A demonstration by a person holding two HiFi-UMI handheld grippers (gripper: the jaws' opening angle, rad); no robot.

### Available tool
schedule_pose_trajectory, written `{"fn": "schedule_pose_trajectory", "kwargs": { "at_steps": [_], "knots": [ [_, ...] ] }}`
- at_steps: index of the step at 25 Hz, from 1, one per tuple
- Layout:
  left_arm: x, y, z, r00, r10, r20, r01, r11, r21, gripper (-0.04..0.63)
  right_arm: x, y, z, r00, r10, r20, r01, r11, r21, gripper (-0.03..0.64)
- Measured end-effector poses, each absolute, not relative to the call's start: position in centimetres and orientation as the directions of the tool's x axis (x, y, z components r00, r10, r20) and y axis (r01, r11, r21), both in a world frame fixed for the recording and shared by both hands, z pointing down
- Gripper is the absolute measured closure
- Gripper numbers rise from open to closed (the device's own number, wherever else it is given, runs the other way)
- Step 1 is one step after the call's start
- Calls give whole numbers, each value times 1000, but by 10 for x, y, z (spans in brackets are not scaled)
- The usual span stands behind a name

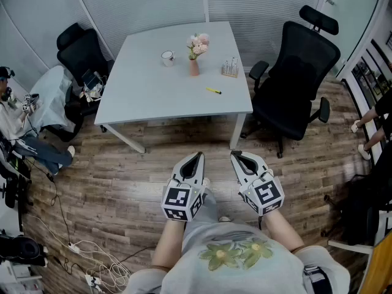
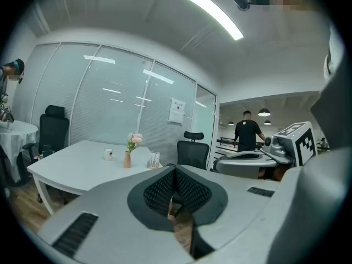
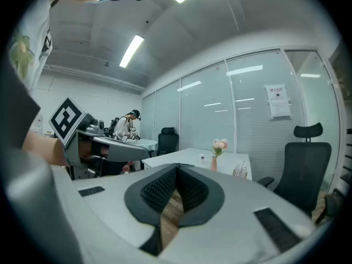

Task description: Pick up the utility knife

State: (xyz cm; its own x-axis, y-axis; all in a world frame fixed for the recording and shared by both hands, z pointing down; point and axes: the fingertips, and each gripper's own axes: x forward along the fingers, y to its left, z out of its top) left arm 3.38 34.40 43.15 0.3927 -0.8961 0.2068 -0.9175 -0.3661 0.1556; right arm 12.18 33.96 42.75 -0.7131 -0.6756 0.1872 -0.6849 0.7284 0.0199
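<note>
The utility knife is a small yellow thing lying on the white table, towards its near right side. Both grippers hang over the wooden floor close to my body, well short of the table. My left gripper is shut, its black pads meeting at the tip with nothing between them. My right gripper is also shut and empty. In the left gripper view the left gripper faces the table. In the right gripper view the right gripper points at the table's corner.
On the table stand a mug, a vase of pink flowers and a small clear holder. A black office chair stands right of the table, another at its left. A person sits far left. Cables lie on the floor.
</note>
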Motion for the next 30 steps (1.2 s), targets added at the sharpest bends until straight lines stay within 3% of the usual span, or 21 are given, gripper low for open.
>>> {"fn": "schedule_pose_trajectory", "kwargs": {
  "at_steps": [15,30],
  "knots": [
    [-54,138,410,462,-872,165,-886,-447,121,584,50,137,408,-626,-767,138,-767,638,69,611],
    [-67,51,439,530,-821,213,-847,-505,163,584,39,47,419,-558,-818,137,-817,571,78,609]
  ]
}}
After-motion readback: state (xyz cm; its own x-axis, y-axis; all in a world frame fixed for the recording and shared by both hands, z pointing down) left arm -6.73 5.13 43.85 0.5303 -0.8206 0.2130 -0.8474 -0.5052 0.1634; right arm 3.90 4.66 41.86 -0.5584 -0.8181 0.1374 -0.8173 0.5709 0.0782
